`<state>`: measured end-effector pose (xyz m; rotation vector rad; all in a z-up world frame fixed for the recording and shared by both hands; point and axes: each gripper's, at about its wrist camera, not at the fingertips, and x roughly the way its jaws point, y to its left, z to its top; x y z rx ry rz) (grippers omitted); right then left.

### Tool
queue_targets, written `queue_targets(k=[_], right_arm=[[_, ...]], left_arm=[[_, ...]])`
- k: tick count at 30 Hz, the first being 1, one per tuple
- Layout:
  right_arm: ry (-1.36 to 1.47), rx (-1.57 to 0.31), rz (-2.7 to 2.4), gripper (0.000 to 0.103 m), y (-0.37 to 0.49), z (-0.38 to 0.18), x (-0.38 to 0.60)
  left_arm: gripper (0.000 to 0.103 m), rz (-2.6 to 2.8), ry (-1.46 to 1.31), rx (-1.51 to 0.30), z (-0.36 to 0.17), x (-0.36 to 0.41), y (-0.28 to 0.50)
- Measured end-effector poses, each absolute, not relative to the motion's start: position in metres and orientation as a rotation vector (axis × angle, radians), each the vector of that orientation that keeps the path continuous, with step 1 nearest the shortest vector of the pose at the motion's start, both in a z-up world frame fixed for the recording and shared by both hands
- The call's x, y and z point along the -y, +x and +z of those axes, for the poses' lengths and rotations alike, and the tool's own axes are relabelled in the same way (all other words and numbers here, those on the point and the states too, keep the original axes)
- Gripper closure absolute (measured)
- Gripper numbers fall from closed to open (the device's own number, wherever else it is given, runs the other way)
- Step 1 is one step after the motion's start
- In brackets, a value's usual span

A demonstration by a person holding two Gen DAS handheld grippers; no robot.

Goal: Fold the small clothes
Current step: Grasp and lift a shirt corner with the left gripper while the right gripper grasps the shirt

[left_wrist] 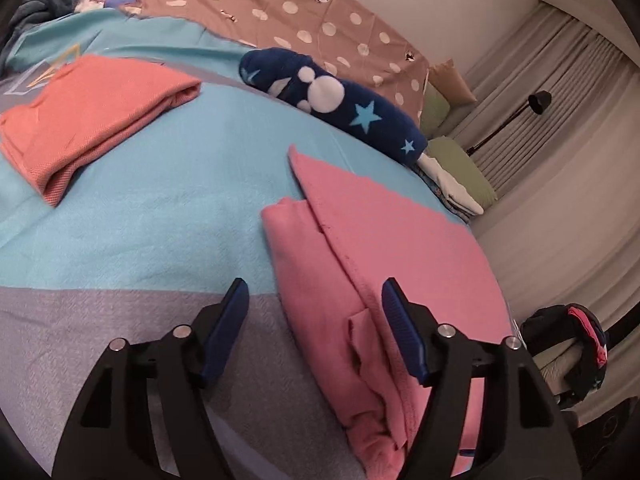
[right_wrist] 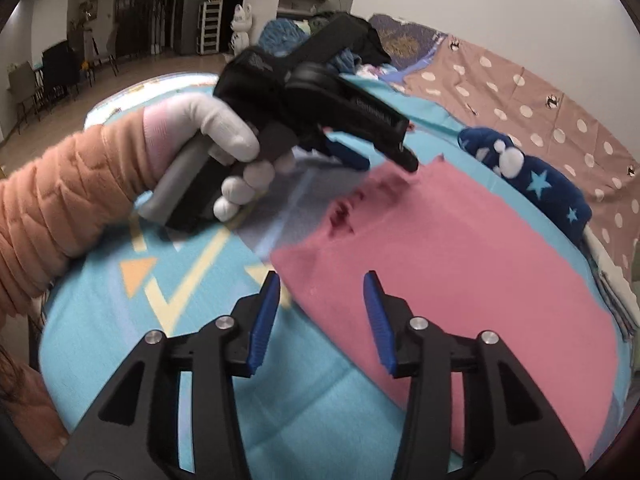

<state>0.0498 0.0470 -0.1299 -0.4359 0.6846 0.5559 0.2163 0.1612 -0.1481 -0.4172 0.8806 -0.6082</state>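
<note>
Two grippers are over the bed, both released. We hold the left gripper (left_wrist: pixel 314 300) with its blue pads spread, straddling the folded near edge of the soft pink knit garment (left_wrist: pixel 380 264); nothing is between the pads. The right gripper (right_wrist: pixel 320 300) is likewise parted and empty, above the same garment's corner (right_wrist: pixel 460 264).

Landmark: the pink garment. It lies flat on the turquoise patterned bedspread (left_wrist: pixel 160 216), partly folded, one layer lapped over another along its left side, with a bunched ridge there. Beyond it rests a navy plush pillow with white spots and pale stars (left_wrist: pixel 340 100). Well to its left sits a folded coral-orange cloth (left_wrist: pixel 92 120), apparently finished. Behind the pillow spreads a brown polka-dot sheet (left_wrist: pixel 304 12).

In the right wrist view our gloved left hand (right_wrist: pixel 224 148) grips the left tool's handle, its tips near the garment's far left edge; motion blur hides whether they touch.

Handling, as judgement: light, limp, thin fabric; no stiffness, so it will sag and drag when lifted. Not slippery, not fragile. We expect best purchase at a corner or hem, pinching both layers together, one gripper at each end of an edge.
</note>
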Motion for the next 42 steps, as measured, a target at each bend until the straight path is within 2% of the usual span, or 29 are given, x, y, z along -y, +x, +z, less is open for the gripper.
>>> queue_targets(k=[4, 6, 25, 32, 37, 38, 40, 41, 42], right_arm=[[-0.444, -0.726, 0.501, 0.053, 0.052, -0.14, -0.042], [-0.456, -0.724, 0.473, 0.047, 0.052, -0.141, -0.042], [-0.461, -0.747, 0.444, 0.045, 0.075, -0.149, -0.056], [-0.471, -0.75, 0.417, 0.038, 0.081, -0.15, -0.061], [-0.369, -0.804, 0.444, 0.031, 0.096, -0.151, -0.055], [-0.362, -0.804, 0.446, 0.033, 0.098, -0.151, -0.055], [-0.371, -0.788, 0.436, 0.039, 0.098, -0.15, -0.058], [-0.38, -0.775, 0.439, 0.051, 0.096, -0.149, -0.061], [-0.399, -0.757, 0.435, 0.067, 0.094, -0.149, -0.066]], left_arm=[[0.033, -0.683, -0.478, -0.911, -0.149, -0.149, 0.223], [0.033, -0.687, -0.462, -0.918, -0.149, -0.142, 0.226], [0.033, -0.723, -0.473, -0.902, -0.154, -0.131, 0.244], [0.028, -0.758, -0.444, -0.913, -0.153, -0.123, 0.254], [0.029, -0.769, -0.436, -0.908, -0.154, -0.119, 0.259], [0.033, -0.763, -0.437, -0.905, -0.154, -0.119, 0.259], [0.053, -0.735, -0.45, -0.914, -0.156, -0.122, 0.261], [0.072, -0.723, -0.471, -0.928, -0.159, -0.124, 0.263], [0.092, -0.714, -0.5, -0.946, -0.163, -0.127, 0.266]])
